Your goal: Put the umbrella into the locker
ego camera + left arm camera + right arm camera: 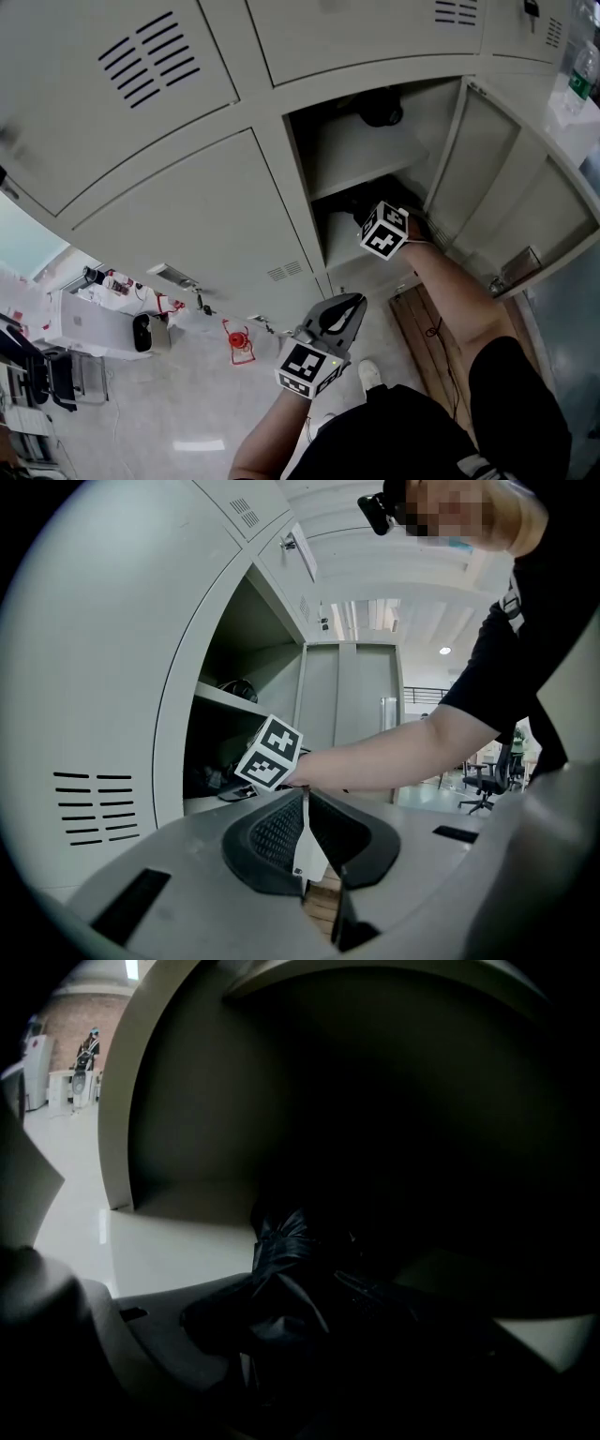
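**Left tool** [351, 302]: grey moulded plastic shell, black ribbed rubber pads [277, 832], and a white cube printed with black square markers [307, 367].

**Right tool** [370, 217]: carries an identical black-and-white marker cube [384, 231].

**Operator clothing:** black short-sleeved shirt [525, 621] and white shoe [370, 375].

**Head-mounted unit:** small black camera [375, 508].

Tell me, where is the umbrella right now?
The umbrella sits between the right tongs in the right gripper view, inside the open locker's lower compartment, just under its shelf.
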A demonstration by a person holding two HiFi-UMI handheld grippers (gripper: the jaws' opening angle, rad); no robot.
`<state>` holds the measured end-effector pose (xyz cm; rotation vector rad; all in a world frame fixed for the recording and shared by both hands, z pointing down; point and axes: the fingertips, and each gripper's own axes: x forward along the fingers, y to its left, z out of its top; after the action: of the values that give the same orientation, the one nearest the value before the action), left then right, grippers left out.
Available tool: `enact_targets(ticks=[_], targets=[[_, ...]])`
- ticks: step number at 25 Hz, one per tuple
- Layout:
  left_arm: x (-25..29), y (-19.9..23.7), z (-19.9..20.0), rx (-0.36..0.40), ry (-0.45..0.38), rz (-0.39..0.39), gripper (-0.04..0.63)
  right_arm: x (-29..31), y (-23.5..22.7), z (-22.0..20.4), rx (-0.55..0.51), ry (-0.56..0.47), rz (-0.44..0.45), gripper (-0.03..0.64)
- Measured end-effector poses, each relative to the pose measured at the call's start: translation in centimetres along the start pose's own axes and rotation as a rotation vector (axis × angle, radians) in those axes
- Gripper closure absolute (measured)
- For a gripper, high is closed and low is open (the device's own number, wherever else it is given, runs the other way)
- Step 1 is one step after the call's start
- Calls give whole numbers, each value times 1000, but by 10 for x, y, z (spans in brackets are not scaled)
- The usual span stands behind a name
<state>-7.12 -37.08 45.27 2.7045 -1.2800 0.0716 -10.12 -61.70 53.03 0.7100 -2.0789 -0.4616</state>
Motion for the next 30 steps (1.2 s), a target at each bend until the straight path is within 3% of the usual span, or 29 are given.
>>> enact_targets(ticks=[12, 30], targets=[[-3, 7, -6, -14, 20, 21, 569, 21, -5, 9, -55, 21, 0, 325], [-10, 8, -6, -9, 22, 30, 569, 25, -8, 8, -50, 13, -11, 294]])
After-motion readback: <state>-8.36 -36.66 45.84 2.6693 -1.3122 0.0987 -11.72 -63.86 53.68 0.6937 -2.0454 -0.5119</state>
